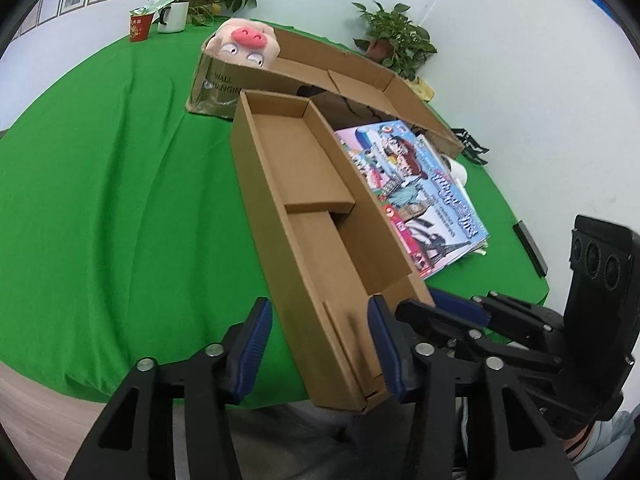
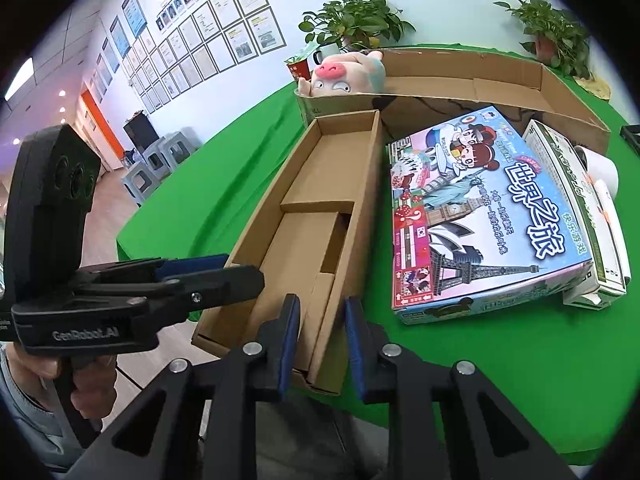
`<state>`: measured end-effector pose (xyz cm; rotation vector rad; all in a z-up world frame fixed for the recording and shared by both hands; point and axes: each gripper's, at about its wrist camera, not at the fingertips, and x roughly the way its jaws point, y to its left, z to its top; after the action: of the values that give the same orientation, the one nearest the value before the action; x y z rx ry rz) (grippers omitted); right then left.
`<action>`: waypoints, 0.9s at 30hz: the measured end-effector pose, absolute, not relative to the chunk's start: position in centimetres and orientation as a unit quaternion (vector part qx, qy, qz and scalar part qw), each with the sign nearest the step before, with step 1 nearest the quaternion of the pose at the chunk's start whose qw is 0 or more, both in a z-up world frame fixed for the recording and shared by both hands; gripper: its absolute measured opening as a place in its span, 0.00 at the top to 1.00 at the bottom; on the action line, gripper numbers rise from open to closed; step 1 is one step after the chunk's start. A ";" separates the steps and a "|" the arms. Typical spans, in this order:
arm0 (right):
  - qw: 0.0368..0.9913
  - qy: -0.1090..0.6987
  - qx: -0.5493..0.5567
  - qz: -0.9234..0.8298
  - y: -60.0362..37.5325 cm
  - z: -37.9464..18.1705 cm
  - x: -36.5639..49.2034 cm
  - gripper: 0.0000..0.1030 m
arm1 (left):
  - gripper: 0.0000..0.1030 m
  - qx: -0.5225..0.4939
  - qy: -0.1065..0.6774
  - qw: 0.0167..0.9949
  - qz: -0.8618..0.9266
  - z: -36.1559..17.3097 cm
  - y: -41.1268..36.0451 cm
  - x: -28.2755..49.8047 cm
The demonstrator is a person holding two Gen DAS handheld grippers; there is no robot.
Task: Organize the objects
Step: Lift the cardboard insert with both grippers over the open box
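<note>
A long, empty open cardboard box (image 1: 320, 184) (image 2: 304, 240) lies lengthwise on the green table (image 1: 100, 200), and its near end reaches past the front edge. My left gripper (image 1: 320, 340) (image 2: 236, 268) straddles the box's left wall near that end, one pad against the outer face and one inside. My right gripper (image 2: 322, 328) (image 1: 420, 300) is shut on the right wall, one finger inside and one outside. Behind the box stands a larger open carton (image 1: 360, 64) (image 2: 460, 76) with a pink pig plush (image 1: 244, 44) (image 2: 340, 76) in its corner.
A colourful board game box (image 1: 416, 192) (image 2: 480, 208) lies right of the long box, with a white and green box (image 2: 580, 200) and a paper roll (image 2: 600, 164) beyond it. A red cup (image 1: 140, 28), a mug and potted plants stand at the back. A person's hand (image 2: 44, 364) holds the left gripper.
</note>
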<state>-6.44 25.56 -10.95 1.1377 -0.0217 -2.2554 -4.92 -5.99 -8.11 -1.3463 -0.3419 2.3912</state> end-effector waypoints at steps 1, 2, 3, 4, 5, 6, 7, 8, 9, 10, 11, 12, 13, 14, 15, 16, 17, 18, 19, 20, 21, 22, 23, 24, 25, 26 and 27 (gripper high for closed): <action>0.303 -0.011 0.429 -0.851 25.6 -11.0 -6.6 0.78 | 0.60 -0.482 -0.120 0.184 0.848 -8.3 -5.9 -4.9; 0.304 -0.012 0.429 -0.851 25.6 -11.1 -6.7 0.78 | 0.62 -0.483 -0.123 0.188 0.846 -8.5 -5.8 -4.9; 0.302 -0.010 0.429 -0.851 25.5 -11.1 -6.8 0.78 | 0.64 -0.483 -0.123 0.190 0.846 -8.5 -5.7 -4.9; 0.300 -0.004 0.428 -0.852 25.4 -11.1 -6.8 0.77 | 0.68 -0.482 -0.121 0.190 0.847 -8.4 -5.5 -4.9; 0.299 0.003 0.428 -0.853 25.2 -11.1 -6.9 0.77 | 0.69 -0.482 -0.116 0.186 0.848 -8.4 -5.3 -4.9; 0.298 0.008 0.427 -0.854 25.1 -11.1 -6.9 0.77 | 0.69 -0.481 -0.112 0.182 0.850 -8.3 -5.1 -4.9; 0.298 0.010 0.427 -0.853 25.1 -11.1 -7.0 0.77 | 0.69 -0.481 -0.108 0.178 0.852 -8.3 -5.0 -4.9; 0.298 0.012 0.428 -0.853 25.0 -11.2 -7.1 0.77 | 0.70 -0.481 -0.106 0.176 0.852 -8.2 -4.9 -4.9; 0.298 0.014 0.428 -0.853 25.0 -11.2 -7.1 0.77 | 0.70 -0.482 -0.105 0.175 0.852 -8.2 -4.9 -4.9; 0.298 0.014 0.428 -0.853 25.0 -11.2 -7.1 0.77 | 0.71 -0.482 -0.103 0.173 0.853 -8.1 -4.9 -4.9; 0.297 0.015 0.430 -0.852 25.0 -11.2 -7.2 0.77 | 0.72 -0.481 -0.101 0.168 0.855 -8.0 -4.8 -4.9; 0.296 0.017 0.431 -0.852 24.9 -11.2 -7.2 0.77 | 0.73 -0.477 -0.096 0.162 0.859 -7.8 -4.6 -4.8; 0.296 0.017 0.433 -0.852 24.8 -11.2 -7.2 0.77 | 0.74 -0.473 -0.090 0.157 0.862 -7.7 -4.6 -4.7; 0.297 0.016 0.434 -0.851 24.7 -11.1 -7.2 0.77 | 0.74 -0.467 -0.086 0.154 0.866 -7.3 -4.5 -4.6; 0.298 0.012 0.434 -0.850 24.8 -11.1 -7.2 0.77 | 0.74 -0.462 -0.085 0.154 0.869 -7.0 -4.6 -4.5; 0.299 0.007 0.433 -0.850 24.9 -11.1 -7.2 0.77 | 0.74 -0.460 -0.081 0.155 0.870 -6.7 -4.5 -4.5; 0.297 0.006 0.426 -0.855 24.9 -10.8 -7.0 0.77 | 0.75 -0.456 -0.077 0.157 0.872 -6.4 -4.5 -4.4; 0.294 0.011 0.418 -0.860 24.9 -10.5 -6.7 0.77 | 0.75 -0.452 -0.074 0.158 0.875 -6.1 -4.4 -4.3; 0.290 0.017 0.407 -0.866 24.8 -10.2 -6.4 0.78 | 0.75 -0.448 -0.073 0.160 0.877 -5.9 -4.5 -4.3; 0.285 0.024 0.394 -0.873 24.7 -9.7 -6.2 0.78 | 0.76 -0.443 -0.073 0.161 0.879 -5.5 -4.5 -4.4; 0.284 0.025 0.388 -0.877 24.7 -9.4 -6.0 0.78 | 0.76 -0.439 -0.075 0.162 0.881 -5.2 -4.5 -4.4; 0.283 0.021 0.383 -0.879 24.8 -9.1 -6.0 0.78 | 0.76 -0.433 -0.075 0.162 0.884 -4.7 -4.5 -4.3; 0.282 0.017 0.376 -0.882 24.9 -8.7 -6.1 0.78 | 0.76 -0.426 -0.073 0.163 0.887 -4.3 -4.4 -4.4; 0.281 0.016 0.371 -0.885 25.0 -8.4 -6.1 0.78 | 0.76 -0.420 -0.070 0.164 0.890 -3.8 -4.2 -4.4; 0.280 0.017 0.365 -0.888 25.0 -8.0 -6.1 0.78 | 0.76 -0.414 -0.066 0.165 0.893 -3.4 -4.1 -4.4; 0.277 0.016 0.357 -0.892 25.1 -7.6 -6.2 0.78 | 0.76 -0.406 -0.062 0.166 0.897 -2.7 -3.9 -4.5; 0.275 0.014 0.352 -0.895 25.2 -7.2 -6.3 0.78 | 0.76 -0.399 -0.058 0.167 0.900 -2.2 -3.8 -4.7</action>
<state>-6.26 25.18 -7.20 0.9448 0.0376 -2.4049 -4.69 -3.77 -2.20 -1.1365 -0.1656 2.5605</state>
